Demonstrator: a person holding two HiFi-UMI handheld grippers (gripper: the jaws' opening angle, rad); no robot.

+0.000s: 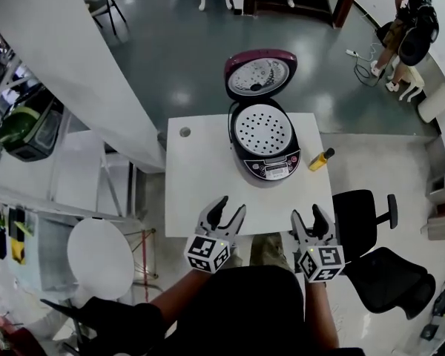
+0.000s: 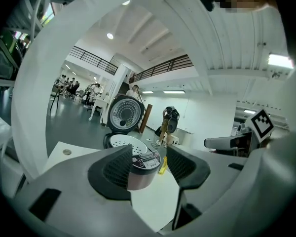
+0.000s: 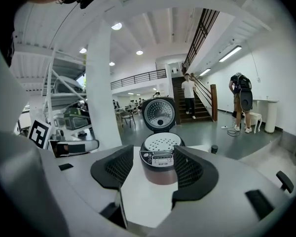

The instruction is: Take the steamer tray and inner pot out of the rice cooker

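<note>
**Nothing out of the rice cooker (image 1: 273, 170) yet**

Perforated steamer tray (image 1: 262, 130) sitting in the top, lid (image 1: 259, 75) flipped up, far side of the table (image 1: 200, 176). Down at the near edge, well short of it: left gripper (image 1: 231, 205) and right gripper (image 1: 307, 213), jaws apart on both, gripping nothing.

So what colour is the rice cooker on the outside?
The rice cooker is dark maroon; the head view shows it best.

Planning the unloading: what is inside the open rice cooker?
A white perforated steamer tray fills the opening of the rice cooker. Whatever lies under it, the inner pot included, is covered.
</note>
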